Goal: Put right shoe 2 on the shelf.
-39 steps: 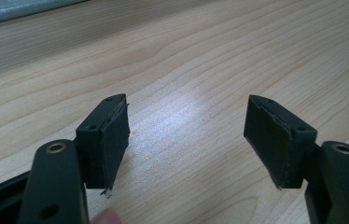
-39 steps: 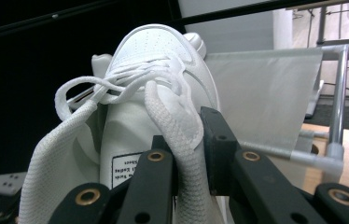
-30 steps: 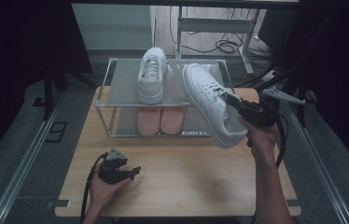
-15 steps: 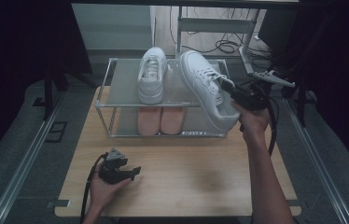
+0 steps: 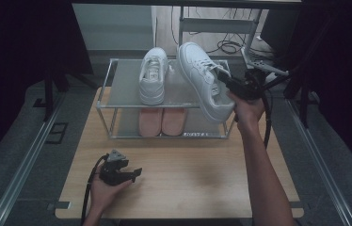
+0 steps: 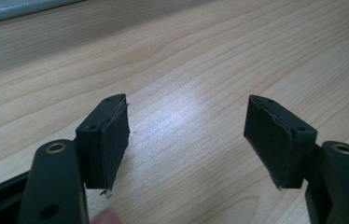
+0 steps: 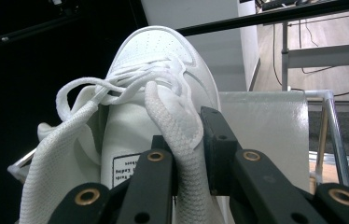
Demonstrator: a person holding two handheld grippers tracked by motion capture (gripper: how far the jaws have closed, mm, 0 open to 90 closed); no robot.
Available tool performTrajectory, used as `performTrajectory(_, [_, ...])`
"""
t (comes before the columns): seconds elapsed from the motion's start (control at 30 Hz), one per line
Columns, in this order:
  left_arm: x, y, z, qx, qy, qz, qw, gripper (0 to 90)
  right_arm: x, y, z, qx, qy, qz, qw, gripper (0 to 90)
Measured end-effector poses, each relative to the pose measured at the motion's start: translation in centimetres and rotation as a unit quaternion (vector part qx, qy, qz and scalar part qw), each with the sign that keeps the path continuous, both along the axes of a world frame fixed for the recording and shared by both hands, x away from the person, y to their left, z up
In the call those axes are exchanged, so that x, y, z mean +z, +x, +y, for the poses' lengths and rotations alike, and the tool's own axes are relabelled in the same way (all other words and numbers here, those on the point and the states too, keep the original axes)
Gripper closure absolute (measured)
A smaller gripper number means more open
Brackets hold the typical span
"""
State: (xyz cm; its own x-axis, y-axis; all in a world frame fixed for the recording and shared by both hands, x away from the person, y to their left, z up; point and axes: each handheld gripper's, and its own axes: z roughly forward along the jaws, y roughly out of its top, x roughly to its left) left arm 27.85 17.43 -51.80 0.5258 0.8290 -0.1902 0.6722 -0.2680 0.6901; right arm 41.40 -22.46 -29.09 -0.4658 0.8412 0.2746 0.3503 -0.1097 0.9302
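Right gripper, black and two-jawed, held in the person's right hand at the right end of a metal-framed two-tier shoe rack with frosted shelves; its jaws are clenched on the collar of a white lace-up leather sneaker, as the right gripper view confirms, where the padded white collar and tongue pass between the two black jaws and the pads press on them from either side. Sneaker position relative to the claw: the shoe extends forward and away from the jaws, toe pointing towards the far side of the rack, heel nearest the hand; seen from the high view it lies tilted above the right half of the upper shelf, its heel end overhanging the rack's front rail; whether the sole touches the shelf cannot be told. Second white sneaker of the same kind stands flat on the upper shelf just to the left, toe away from the person; a pair of pink shoes sits on the lower shelf beneath. Left gripper, held in the left hand low over the light wooden table near its front edge, well apart from the rack; its jaws stand released and wide, with bare wood grain between them.
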Motion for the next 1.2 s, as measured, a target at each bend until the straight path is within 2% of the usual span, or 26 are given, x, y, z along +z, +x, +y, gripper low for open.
performTrajectory(0.87, [-0.1, 0.1, 0.0, -0.001, 0.0, 0.001, 1.0, 31.4, 0.8, 4.7, 2.3, -0.04, -0.015, 0.035, 0.9985, 82.1])
performTrajectory(1.2, [-0.2, 0.1, -0.1, -0.007, 0.004, 0.003, 1.0, 31.4, 0.9, 6.9, 4.2, -0.058, -0.036, 0.056, 0.9961, 82.1])
